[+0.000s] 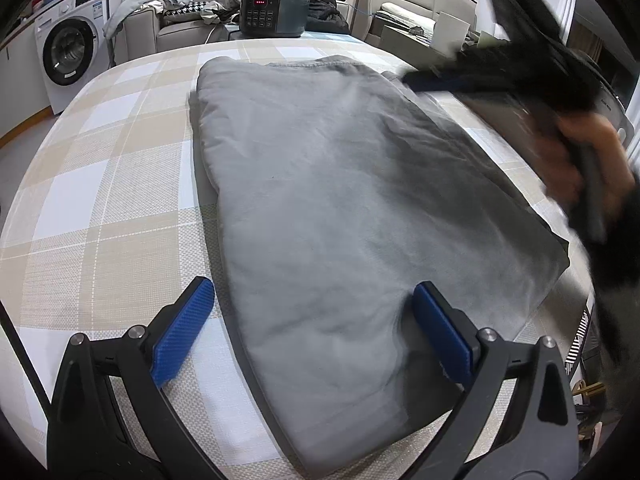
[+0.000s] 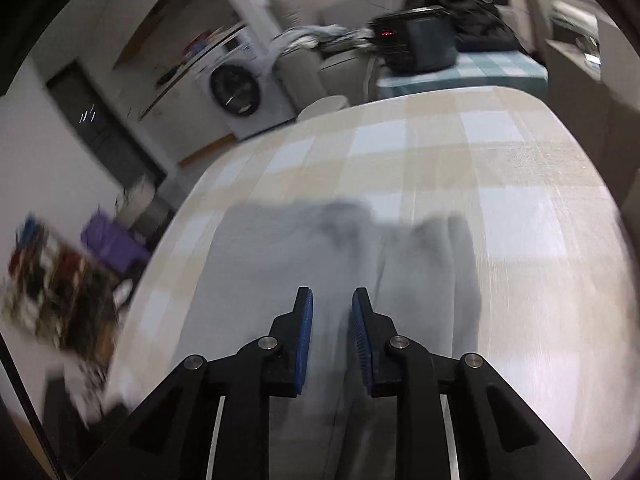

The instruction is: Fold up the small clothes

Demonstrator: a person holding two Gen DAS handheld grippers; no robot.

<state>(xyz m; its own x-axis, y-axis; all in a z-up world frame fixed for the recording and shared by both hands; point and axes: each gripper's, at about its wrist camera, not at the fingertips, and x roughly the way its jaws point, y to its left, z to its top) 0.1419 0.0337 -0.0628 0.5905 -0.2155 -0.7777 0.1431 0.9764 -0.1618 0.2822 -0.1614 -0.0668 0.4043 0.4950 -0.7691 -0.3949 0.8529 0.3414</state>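
A folded grey garment [image 1: 320,184] lies flat on the plaid-covered table [image 1: 112,184]. My left gripper [image 1: 316,292] is open, its blue pads wide apart over the garment's near end, holding nothing. My right gripper [image 2: 332,300] hovers above the grey garment [image 2: 280,264] in the blurred right wrist view, its blue pads close together with a narrow gap and nothing between them. The right gripper also shows as a dark blur with a hand at the right of the left wrist view [image 1: 412,80].
A black cooker [image 1: 274,14] stands on a small table beyond the far edge. A washing machine [image 1: 70,48] is at the far left, sofas with clothes at the back. The table edge [image 2: 168,240] drops off to cluttered floor on the left.
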